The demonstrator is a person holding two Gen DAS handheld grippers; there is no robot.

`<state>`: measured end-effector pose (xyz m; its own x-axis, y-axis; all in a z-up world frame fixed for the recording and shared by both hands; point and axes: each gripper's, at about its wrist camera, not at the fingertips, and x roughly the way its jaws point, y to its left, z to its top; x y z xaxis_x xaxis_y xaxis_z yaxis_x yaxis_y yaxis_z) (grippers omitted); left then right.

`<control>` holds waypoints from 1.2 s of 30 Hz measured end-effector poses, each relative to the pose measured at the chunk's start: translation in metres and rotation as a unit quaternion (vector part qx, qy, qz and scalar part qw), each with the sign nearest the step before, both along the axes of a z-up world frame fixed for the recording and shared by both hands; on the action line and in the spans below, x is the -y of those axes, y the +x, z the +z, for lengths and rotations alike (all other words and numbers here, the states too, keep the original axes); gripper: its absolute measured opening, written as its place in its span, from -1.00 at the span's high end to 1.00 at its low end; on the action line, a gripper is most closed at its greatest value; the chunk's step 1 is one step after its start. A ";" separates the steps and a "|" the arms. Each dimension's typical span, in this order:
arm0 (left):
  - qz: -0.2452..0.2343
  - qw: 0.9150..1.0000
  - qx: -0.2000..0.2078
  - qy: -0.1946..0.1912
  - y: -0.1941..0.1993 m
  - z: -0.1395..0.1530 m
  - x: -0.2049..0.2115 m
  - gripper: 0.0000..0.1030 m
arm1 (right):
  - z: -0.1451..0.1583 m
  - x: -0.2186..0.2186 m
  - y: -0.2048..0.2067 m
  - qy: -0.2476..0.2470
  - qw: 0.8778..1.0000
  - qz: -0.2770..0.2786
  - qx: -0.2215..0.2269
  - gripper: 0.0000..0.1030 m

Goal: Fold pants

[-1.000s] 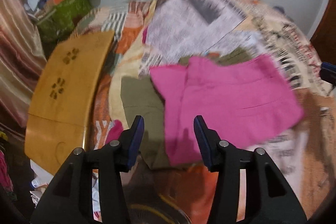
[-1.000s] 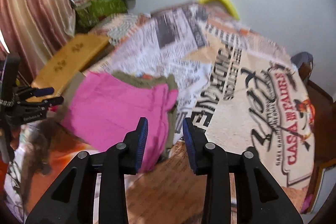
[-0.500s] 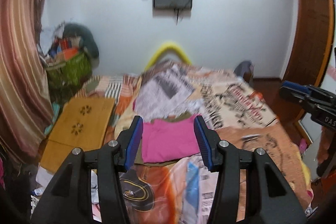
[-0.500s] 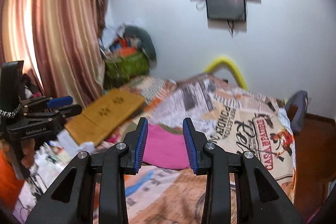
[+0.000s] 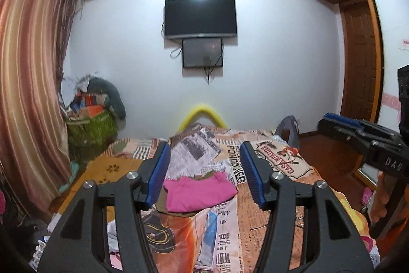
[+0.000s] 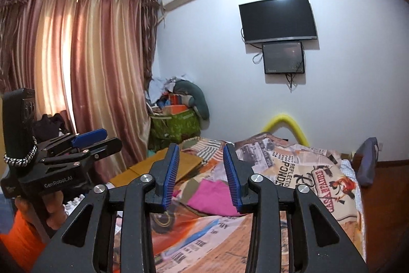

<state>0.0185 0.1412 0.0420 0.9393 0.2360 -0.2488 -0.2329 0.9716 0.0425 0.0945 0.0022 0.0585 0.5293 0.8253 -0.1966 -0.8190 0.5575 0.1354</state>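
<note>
Two grippers: left gripper (image 5: 204,170), jaws apart, nothing between them; right gripper (image 6: 202,175), same.

Folded garments on the bed (image 5: 268,209), ahead of the left claw and framed between its fingers: two, pink pants (image 5: 198,192) on top of an olive piece (image 5: 163,205).

Wall screens, high above both claws: two, a large TV (image 5: 200,17) and a smaller screen (image 5: 202,53) just below it.

One wooden board (image 6: 153,166), left of the right claw.
</note>
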 end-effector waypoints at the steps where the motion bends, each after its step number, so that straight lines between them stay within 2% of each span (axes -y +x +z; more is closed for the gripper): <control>1: -0.001 1.000 0.006 0.002 -0.005 0.000 0.004 -0.24 | -0.001 0.002 -0.001 0.003 1.000 -0.005 0.004 0.05; 2: -0.001 1.000 0.011 0.004 -0.009 0.000 0.007 -0.33 | -0.002 0.005 -0.005 0.005 1.000 -0.009 0.009 -0.12; 3: -0.001 1.000 0.017 0.008 -0.014 0.000 0.011 -0.38 | -0.003 0.005 -0.008 0.010 1.000 -0.015 0.011 -0.19; 5: 0.000 1.000 0.023 0.012 -0.021 0.001 0.017 -0.59 | -0.003 0.006 -0.011 0.015 1.000 -0.018 0.009 -0.38; 8: 0.004 0.999 0.036 0.004 -0.028 0.002 0.021 -0.90 | -0.002 0.007 -0.014 0.018 0.999 -0.027 0.009 -0.52; 10: 0.009 0.999 0.047 0.002 -0.035 0.002 0.022 -0.99 | -0.001 0.007 -0.015 0.017 0.999 -0.035 0.013 -0.66; 13: 0.020 0.998 0.052 0.007 -0.039 0.001 0.026 -0.99 | 0.000 0.010 -0.019 0.015 0.999 -0.038 0.015 -0.74; 15: 0.019 0.999 0.049 0.003 -0.040 -0.001 0.026 -0.99 | 0.000 0.013 -0.020 0.019 0.999 -0.042 0.018 -0.97; 24: 0.007 0.999 0.045 -0.015 -0.041 -0.005 0.025 -0.99 | -0.007 0.017 -0.030 0.020 0.998 -0.049 0.018 -1.00; 36: 0.005 0.999 0.037 -0.013 -0.033 -0.011 0.025 -0.99 | -0.005 0.022 -0.031 0.021 0.998 -0.054 0.016 -1.00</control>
